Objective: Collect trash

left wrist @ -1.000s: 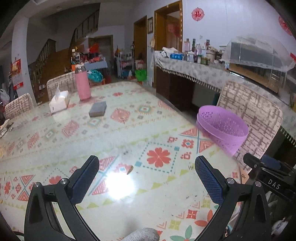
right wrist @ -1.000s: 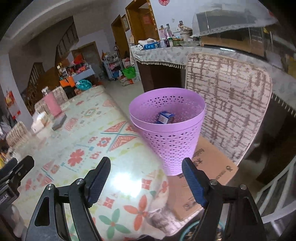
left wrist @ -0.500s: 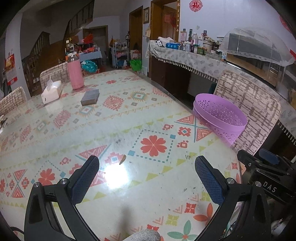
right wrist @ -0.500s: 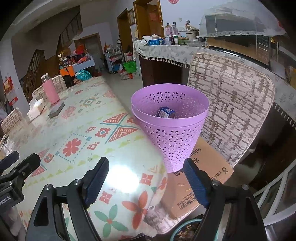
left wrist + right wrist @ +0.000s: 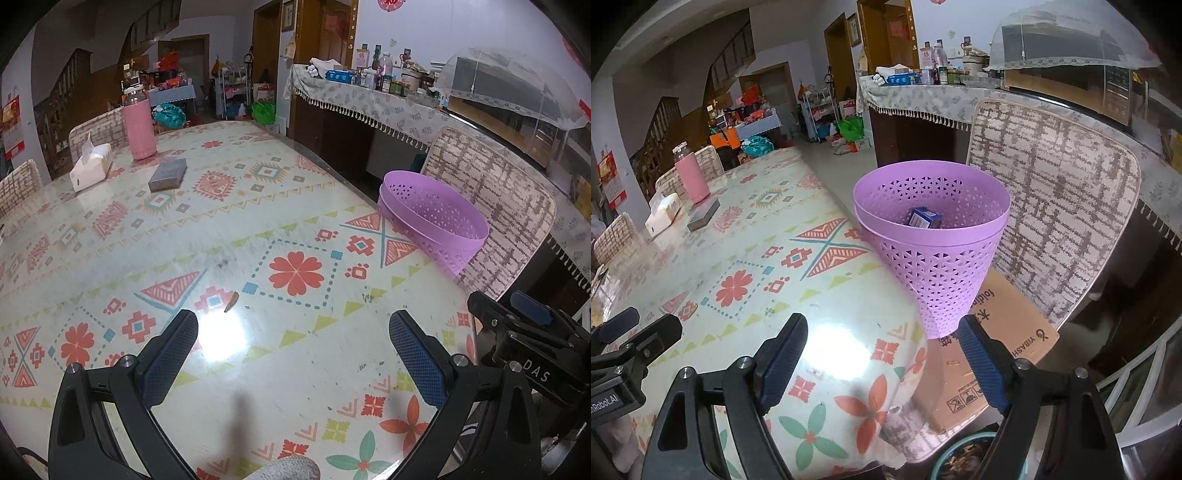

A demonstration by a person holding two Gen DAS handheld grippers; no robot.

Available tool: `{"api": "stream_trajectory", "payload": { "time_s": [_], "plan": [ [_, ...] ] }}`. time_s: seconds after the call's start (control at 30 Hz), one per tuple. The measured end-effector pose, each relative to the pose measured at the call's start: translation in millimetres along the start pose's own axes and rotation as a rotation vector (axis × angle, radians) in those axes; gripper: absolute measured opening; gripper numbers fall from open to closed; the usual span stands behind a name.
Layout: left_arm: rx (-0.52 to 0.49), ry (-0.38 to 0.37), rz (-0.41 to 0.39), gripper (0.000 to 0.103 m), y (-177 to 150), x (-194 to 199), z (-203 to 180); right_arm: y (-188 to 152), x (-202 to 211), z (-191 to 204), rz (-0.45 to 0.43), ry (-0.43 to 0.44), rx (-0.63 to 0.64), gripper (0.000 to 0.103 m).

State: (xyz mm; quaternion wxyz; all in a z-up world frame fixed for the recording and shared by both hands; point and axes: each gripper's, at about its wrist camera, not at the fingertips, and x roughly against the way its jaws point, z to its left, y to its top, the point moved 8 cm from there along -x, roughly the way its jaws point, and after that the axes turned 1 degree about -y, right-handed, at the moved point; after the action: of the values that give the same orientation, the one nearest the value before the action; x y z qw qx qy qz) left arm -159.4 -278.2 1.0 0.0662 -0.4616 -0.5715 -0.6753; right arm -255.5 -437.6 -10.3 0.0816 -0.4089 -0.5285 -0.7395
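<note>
A purple perforated trash basket stands on a cardboard box on the chair beside the table's right edge; a small blue carton lies inside it. The basket's rim also shows in the left wrist view. A small brown scrap lies on the patterned tablecloth just ahead of my left gripper, which is open and empty above the table. My right gripper is open and empty, hovering over the table corner, below and short of the basket.
Far across the table stand a pink bottle, a tissue box and a grey block. A woven chair back rises behind the basket. A cluttered sideboard runs along the right wall.
The left view has tilted downward a little, so the table and brown scrap sit higher in frame. The right gripper's jaws have widened slightly. Nothing was picked up or dropped.
</note>
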Motion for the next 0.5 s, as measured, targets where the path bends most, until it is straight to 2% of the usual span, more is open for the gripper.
{"api": "stream_trajectory", "payload": {
  "time_s": [0.5],
  "plan": [
    [-0.006,-0.003,0.017,0.103,-2.9,-3.2,-2.2,-5.4,-7.0,-4.8,0.027,0.008,-0.020,0.088]
  ]
}}
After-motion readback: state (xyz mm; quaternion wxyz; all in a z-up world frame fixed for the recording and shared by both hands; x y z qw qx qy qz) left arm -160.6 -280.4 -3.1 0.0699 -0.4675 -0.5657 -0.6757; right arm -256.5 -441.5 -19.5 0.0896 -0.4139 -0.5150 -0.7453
